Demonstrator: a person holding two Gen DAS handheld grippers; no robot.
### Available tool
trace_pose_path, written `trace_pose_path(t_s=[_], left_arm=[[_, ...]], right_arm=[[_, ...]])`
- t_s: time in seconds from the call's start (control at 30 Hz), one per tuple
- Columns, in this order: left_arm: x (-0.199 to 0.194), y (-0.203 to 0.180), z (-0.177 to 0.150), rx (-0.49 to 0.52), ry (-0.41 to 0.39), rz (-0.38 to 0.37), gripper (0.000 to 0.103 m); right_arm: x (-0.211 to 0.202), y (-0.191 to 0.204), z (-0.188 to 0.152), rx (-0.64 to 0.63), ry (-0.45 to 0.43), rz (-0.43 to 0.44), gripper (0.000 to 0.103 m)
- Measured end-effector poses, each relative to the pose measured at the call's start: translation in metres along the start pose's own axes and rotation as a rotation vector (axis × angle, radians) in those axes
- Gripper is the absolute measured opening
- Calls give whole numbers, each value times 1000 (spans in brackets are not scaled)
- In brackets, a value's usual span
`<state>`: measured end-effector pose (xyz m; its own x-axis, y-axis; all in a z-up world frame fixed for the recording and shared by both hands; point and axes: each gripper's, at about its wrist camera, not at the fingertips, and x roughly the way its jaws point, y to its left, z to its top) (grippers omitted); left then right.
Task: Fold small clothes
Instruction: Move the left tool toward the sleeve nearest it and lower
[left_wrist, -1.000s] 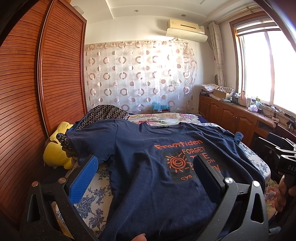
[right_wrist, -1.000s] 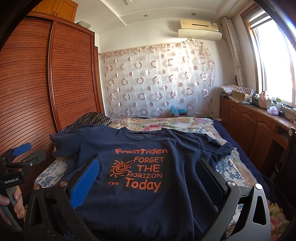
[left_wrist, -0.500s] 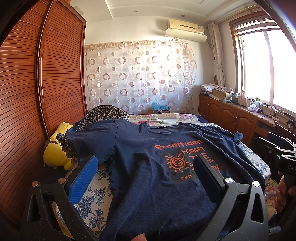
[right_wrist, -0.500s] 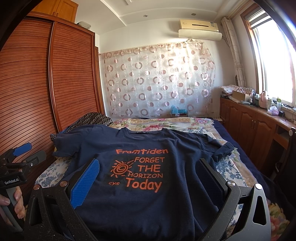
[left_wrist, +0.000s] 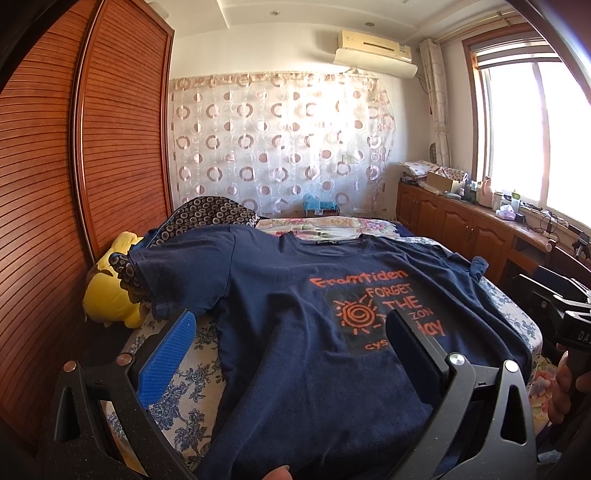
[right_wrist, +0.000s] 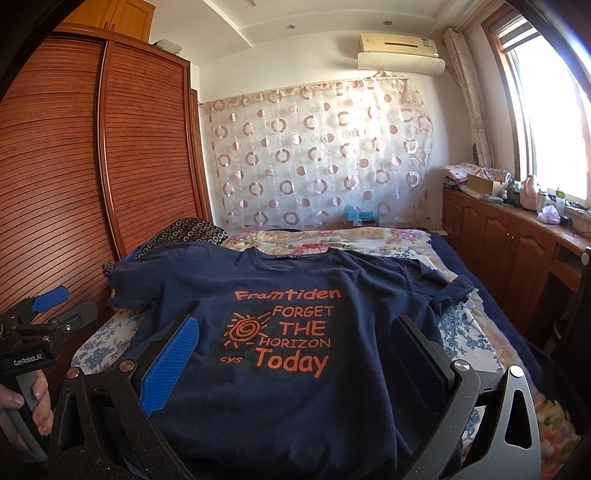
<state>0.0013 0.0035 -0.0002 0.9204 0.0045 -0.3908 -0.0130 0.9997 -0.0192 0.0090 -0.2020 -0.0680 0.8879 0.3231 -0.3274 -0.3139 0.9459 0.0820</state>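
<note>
Folding not begun: navy T-shirt (right_wrist: 295, 387) lies flat, print up, on the bed (right_wrist: 461, 328), both tools spread apart, empty.

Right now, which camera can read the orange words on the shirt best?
The right wrist view: the orange words sit in full between the open right tool's fingers. In the left wrist view, one finger of the open left tool hides part of them.
</note>
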Motion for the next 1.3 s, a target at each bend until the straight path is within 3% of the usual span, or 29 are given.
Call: trace_pose_path(t_s=[0.47, 0.8, 1.2, 1.3], left_arm=[[49, 57, -14, -30, 92, 69, 103], [91, 105, -14, -54, 181, 84, 103], [136, 155, -13, -160, 279, 22, 101], [138, 163, -14, -205, 286, -30, 97]], right_arm=[[40, 9, -10, -58, 22, -5, 103], [75, 15, -5, -107, 83, 99, 103], [100, 1, 8, -155, 182, 138, 103], [109, 1, 13, -166, 203, 142, 103]])
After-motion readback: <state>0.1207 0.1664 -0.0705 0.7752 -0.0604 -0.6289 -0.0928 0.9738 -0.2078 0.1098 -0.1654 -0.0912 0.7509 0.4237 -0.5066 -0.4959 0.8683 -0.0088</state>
